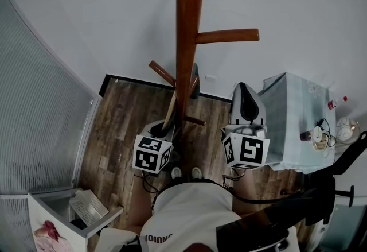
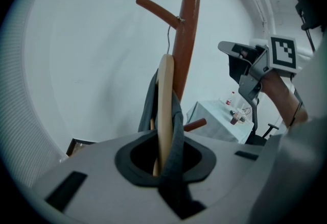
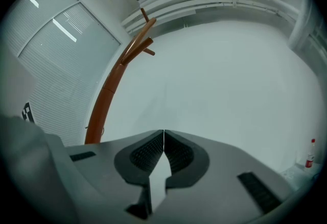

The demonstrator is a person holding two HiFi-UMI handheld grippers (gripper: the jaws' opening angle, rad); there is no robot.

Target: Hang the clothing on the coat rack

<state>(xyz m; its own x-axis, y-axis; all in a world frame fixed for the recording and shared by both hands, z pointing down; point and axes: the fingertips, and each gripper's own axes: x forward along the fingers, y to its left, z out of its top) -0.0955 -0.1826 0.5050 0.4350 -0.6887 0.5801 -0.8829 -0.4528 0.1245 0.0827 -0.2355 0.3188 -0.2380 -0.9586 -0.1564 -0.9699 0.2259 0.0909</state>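
The brown wooden coat rack [image 1: 186, 27] stands in front of me. In the left gripper view its pole [image 2: 185, 39] has a slanted peg [image 2: 156, 9], and the hook of a pale wooden hanger [image 2: 165, 105] rests over that peg. Grey clothing [image 2: 176, 131] drapes on the hanger. My left gripper [image 2: 166, 164] is shut on the hanger and the cloth, low against the pole [image 1: 166, 126]. My right gripper [image 1: 243, 89] is held up to the right of the rack, shut with nothing in it [image 3: 163, 139]; its pads meet in a line.
A table under a pale cloth [image 1: 287, 124] stands at the right with a bottle [image 1: 337, 103] and small items on it. A white cabinet [image 1: 63, 216] sits at the lower left beside ribbed blinds [image 1: 34, 107]. A black stand [image 1: 332, 187] is at the lower right.
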